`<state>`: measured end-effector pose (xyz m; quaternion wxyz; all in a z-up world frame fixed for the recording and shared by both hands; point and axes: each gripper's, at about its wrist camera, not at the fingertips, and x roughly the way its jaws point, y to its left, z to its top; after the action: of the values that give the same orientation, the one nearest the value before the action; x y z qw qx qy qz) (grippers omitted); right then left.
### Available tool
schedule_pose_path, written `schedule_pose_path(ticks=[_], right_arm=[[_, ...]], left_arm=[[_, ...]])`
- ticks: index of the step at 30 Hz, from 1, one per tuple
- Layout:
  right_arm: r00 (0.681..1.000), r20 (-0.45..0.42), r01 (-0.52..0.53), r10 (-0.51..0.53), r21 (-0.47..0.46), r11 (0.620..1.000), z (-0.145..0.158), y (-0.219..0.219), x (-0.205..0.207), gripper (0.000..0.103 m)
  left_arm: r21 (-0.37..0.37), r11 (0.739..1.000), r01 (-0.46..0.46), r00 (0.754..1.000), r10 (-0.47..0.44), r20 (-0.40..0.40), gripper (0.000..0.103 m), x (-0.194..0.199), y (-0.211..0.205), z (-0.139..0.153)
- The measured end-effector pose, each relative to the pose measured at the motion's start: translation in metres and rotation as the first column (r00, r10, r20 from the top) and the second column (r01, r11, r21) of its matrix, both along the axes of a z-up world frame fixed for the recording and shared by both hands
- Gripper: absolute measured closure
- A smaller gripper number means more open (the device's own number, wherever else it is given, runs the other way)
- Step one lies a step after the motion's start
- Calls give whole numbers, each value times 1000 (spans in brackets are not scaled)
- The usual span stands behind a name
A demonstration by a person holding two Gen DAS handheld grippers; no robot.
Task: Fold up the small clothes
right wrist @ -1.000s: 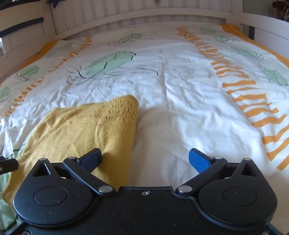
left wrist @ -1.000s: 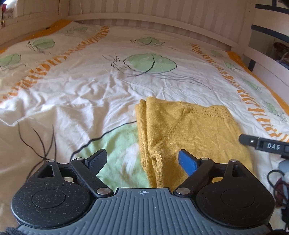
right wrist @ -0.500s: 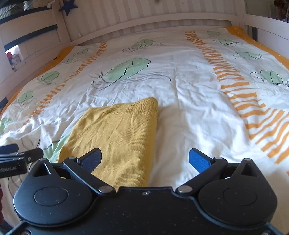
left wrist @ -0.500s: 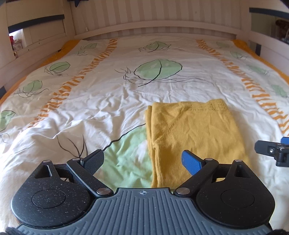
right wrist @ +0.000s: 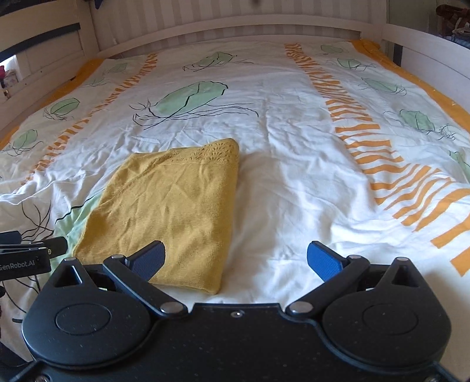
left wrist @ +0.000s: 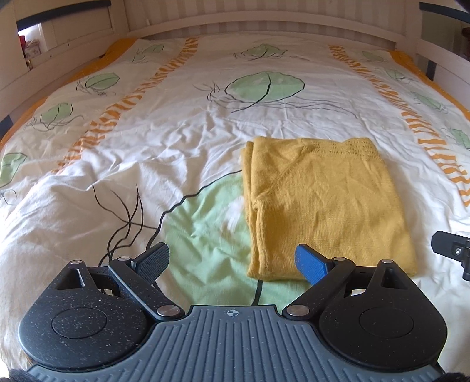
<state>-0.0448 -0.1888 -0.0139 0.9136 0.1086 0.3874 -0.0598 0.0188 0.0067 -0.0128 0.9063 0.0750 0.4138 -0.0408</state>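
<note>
The left tool (left wrist: pixel 232 261) occupies the bottom of the left wrist view. Its fingers are spread wide and hold nothing; the dark pad (left wrist: pixel 154 260) sits lower left, the blue pad (left wrist: pixel 310 264) lower right. The blue pad overlaps the near edge of the sweater (left wrist: pixel 323 202) in the picture; contact cannot be confirmed.

The right tool (right wrist: pixel 236 261) occupies the bottom of the right wrist view. Its fingers are also spread wide and hold nothing. Its dark pad (right wrist: pixel 148 260) lies in front of the near edge of the sweater (right wrist: pixel 173 205); its blue pad (right wrist: pixel 323 260) lies over bare duvet (right wrist: pixel 293 176).

The sweater is yellow knit, folded into a rough rectangle, lying flat on the duvet (left wrist: pixel 147 147). It is right of centre in the left wrist view and left of centre in the right wrist view. A lace-pattern band runs along its far edge.

The duvet is white with green shapes, black lines and orange stripes. A pale bed frame (right wrist: pixel 235 26) borders the upper edge.

The right tool's tip (left wrist: pixel 452 249) appears at the right edge of the left wrist view; the left tool's body (right wrist: pixel 26 255) appears at the left edge of the right wrist view.
</note>
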Motion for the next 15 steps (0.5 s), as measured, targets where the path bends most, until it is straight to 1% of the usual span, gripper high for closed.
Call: schedule_pose_path(ticks=[6, 15], right_arm=[[1000, -19, -20, 20, 21, 1000, -4, 4, 3, 1], [998, -42, -42, 43, 24, 999, -6, 9, 5, 1]], left_arm=[[-14, 1000, -7, 1000, 6, -26, 10, 1, 5, -5], [-27, 1000, -8, 999, 7, -50, 10, 3, 8, -7]])
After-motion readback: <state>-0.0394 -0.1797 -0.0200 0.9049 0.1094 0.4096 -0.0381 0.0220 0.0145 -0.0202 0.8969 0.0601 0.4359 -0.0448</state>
